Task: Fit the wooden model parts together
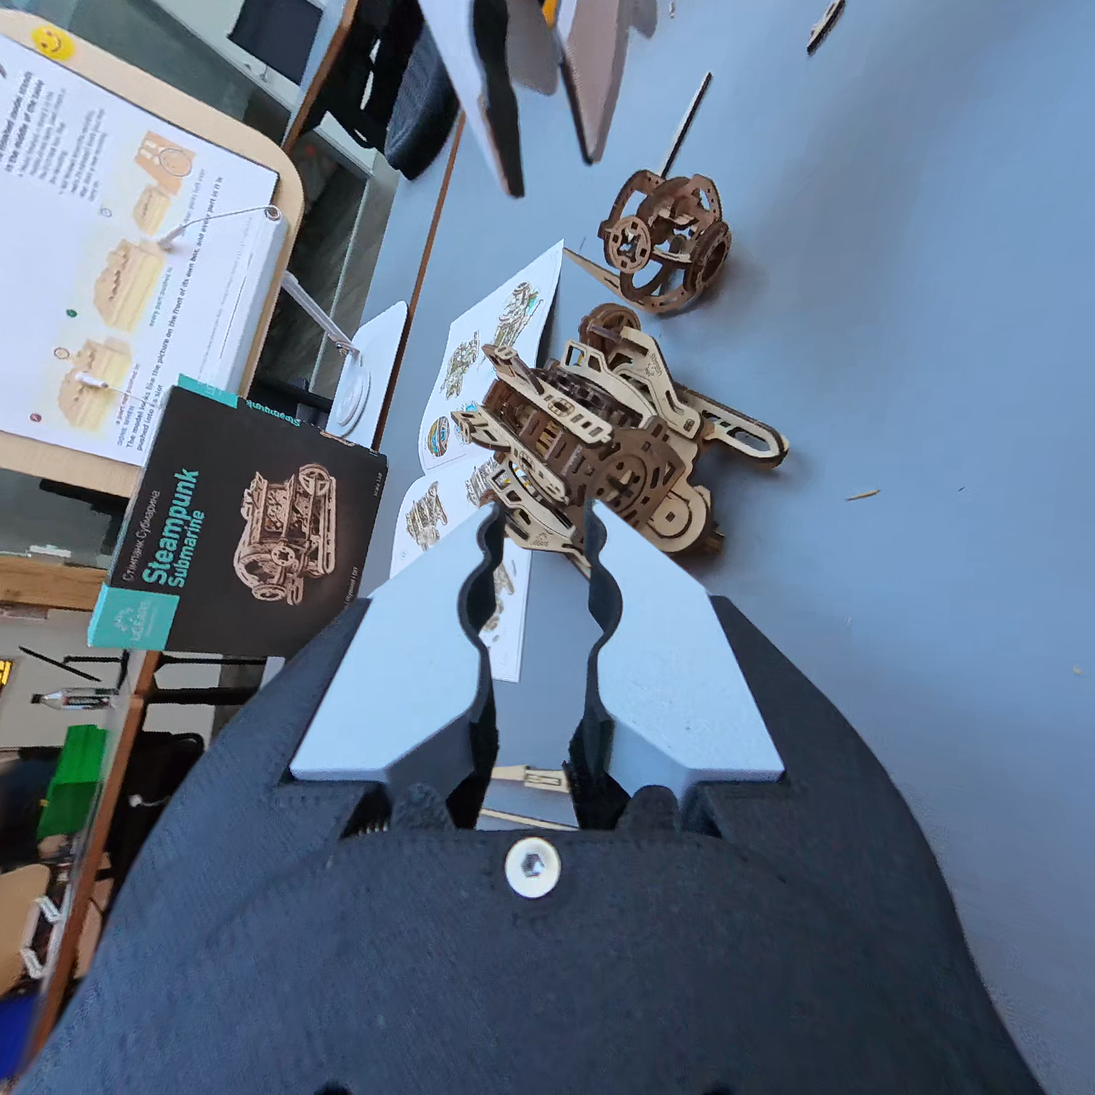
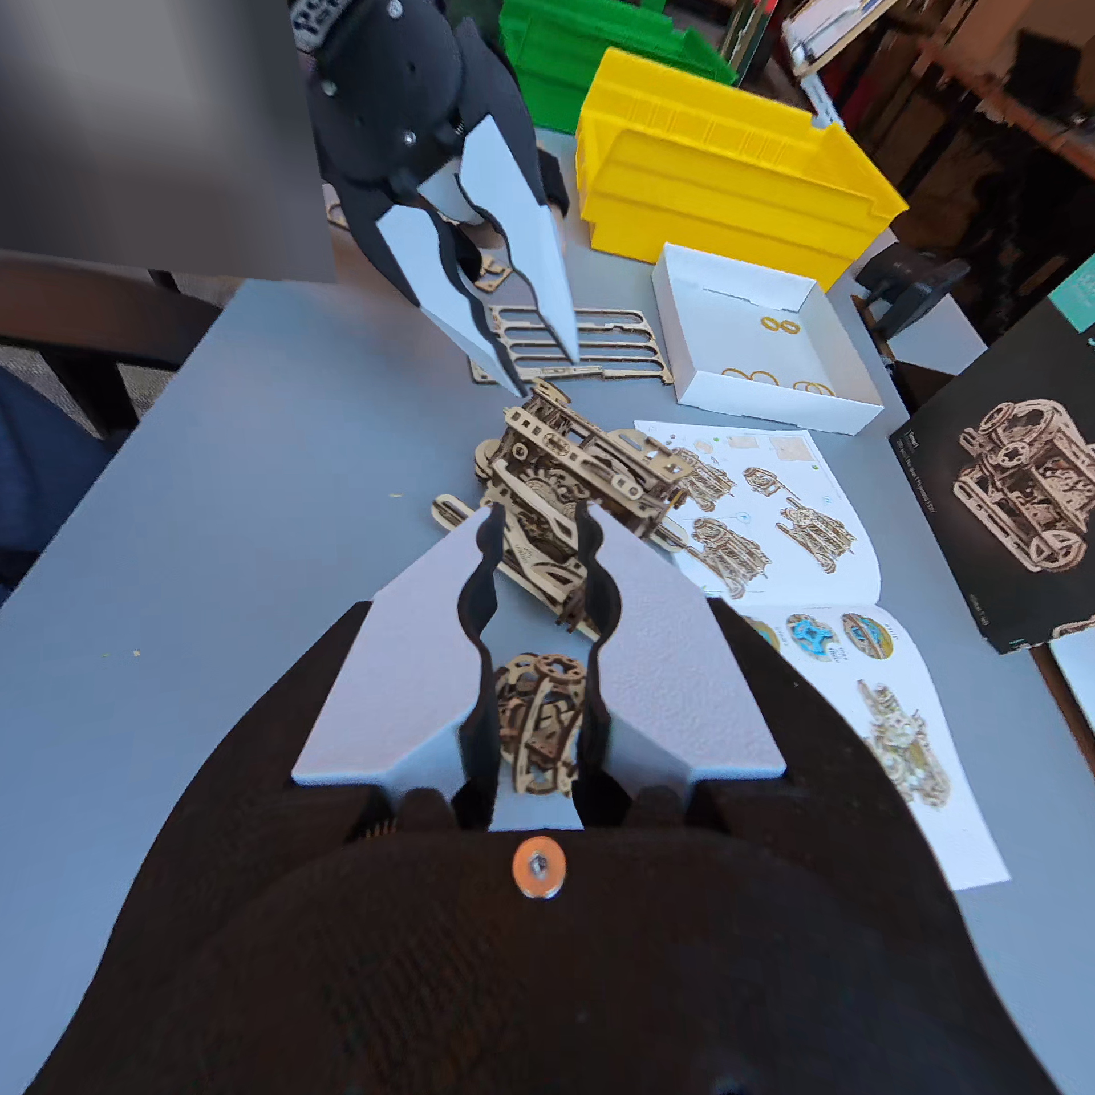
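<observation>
The large wooden model assembly (image 2: pixel 569 474) lies on the grey table (image 2: pixel 237 474), also shown in the left wrist view (image 1: pixel 592 450). A smaller round wooden sub-assembly (image 1: pixel 663 243) stands apart from it; in the right wrist view it shows (image 2: pixel 539 723) between my right fingers. My left gripper (image 1: pixel 542 512) is open, its tips just over one end of the large assembly; it also appears in the right wrist view (image 2: pixel 545 373). My right gripper (image 2: pixel 539 515) is open and empty, held above the table over both wooden pieces.
An open instruction booklet (image 2: pixel 770 503) lies beside the model. A black product box (image 2: pixel 1019 474), a white tray (image 2: pixel 699 391) with yellow rings, an empty wooden part sheet (image 2: pixel 592 349), and yellow (image 2: pixel 729 172) and green (image 2: pixel 580 53) bins stand behind. The gap from one gripper's tips to the other's is roughly 10 cm.
</observation>
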A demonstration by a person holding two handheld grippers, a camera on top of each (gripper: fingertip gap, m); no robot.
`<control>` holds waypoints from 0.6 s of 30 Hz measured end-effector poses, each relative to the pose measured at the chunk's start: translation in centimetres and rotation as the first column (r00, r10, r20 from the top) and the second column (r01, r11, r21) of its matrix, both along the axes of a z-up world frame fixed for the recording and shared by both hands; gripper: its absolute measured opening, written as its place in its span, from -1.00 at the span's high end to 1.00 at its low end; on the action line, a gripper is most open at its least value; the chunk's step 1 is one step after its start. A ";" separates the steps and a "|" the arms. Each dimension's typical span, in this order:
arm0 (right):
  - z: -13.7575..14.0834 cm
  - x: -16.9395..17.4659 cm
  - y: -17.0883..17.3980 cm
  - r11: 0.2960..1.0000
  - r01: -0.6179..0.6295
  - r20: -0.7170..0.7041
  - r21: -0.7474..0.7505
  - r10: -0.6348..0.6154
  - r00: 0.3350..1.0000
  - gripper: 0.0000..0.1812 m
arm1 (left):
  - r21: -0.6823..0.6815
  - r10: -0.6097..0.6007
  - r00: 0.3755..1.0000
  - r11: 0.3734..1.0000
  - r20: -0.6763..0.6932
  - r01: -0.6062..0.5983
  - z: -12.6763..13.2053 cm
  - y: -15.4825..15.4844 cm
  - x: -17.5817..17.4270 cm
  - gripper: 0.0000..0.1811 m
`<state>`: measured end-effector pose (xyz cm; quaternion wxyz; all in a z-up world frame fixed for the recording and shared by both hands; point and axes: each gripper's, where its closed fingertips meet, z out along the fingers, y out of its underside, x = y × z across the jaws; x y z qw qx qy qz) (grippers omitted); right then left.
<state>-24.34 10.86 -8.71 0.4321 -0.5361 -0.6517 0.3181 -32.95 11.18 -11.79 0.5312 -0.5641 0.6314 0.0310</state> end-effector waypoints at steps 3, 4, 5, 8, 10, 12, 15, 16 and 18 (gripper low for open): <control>-0.7 0.6 -1.2 1.000 0.001 -0.023 -0.029 -0.002 1.000 0.75 | -0.012 -0.054 0.998 0.998 -0.024 0.054 -0.2 -0.3 0.4 0.75; -1.0 0.8 -1.6 0.999 0.002 -0.020 -0.035 -0.003 1.000 0.75 | -0.015 -0.068 0.997 0.998 -0.034 0.067 -0.4 -0.4 0.5 0.75; -1.3 0.9 -1.9 0.999 0.002 -0.018 -0.037 -0.003 1.000 0.75 | -0.017 -0.072 0.996 0.997 -0.045 0.071 -0.5 -0.3 0.5 0.75; -1.8 1.3 -2.3 0.999 0.015 -0.026 -0.029 -0.015 1.000 0.76 | -0.015 -0.087 0.994 0.996 -0.067 0.086 -0.6 -0.1 0.6 0.75; -1.7 1.5 -2.4 0.999 0.019 -0.039 -0.050 -0.021 0.999 0.77 | -0.017 -0.107 0.992 0.994 -0.071 0.106 -0.5 -0.1 0.8 0.76; -1.6 1.5 -2.3 0.997 0.021 -0.056 -0.073 -0.025 0.998 0.77 | -0.020 -0.123 0.988 0.992 -0.090 0.121 -0.5 0.0 0.9 0.77; -1.5 1.6 -2.1 0.996 0.029 -0.064 -0.083 -0.035 0.997 0.77 | -0.036 -0.145 0.984 0.989 -0.100 0.142 -0.6 0.2 1.0 0.80; -1.5 1.7 -2.0 0.996 0.031 -0.065 -0.081 -0.037 0.997 0.77 | -0.044 -0.149 0.984 0.988 -0.097 0.146 -0.6 0.2 1.0 0.80; -1.4 1.7 -2.0 0.996 0.033 -0.068 -0.080 -0.038 0.997 0.78 | -0.039 -0.157 0.982 0.987 -0.106 0.153 -0.6 0.2 1.0 0.80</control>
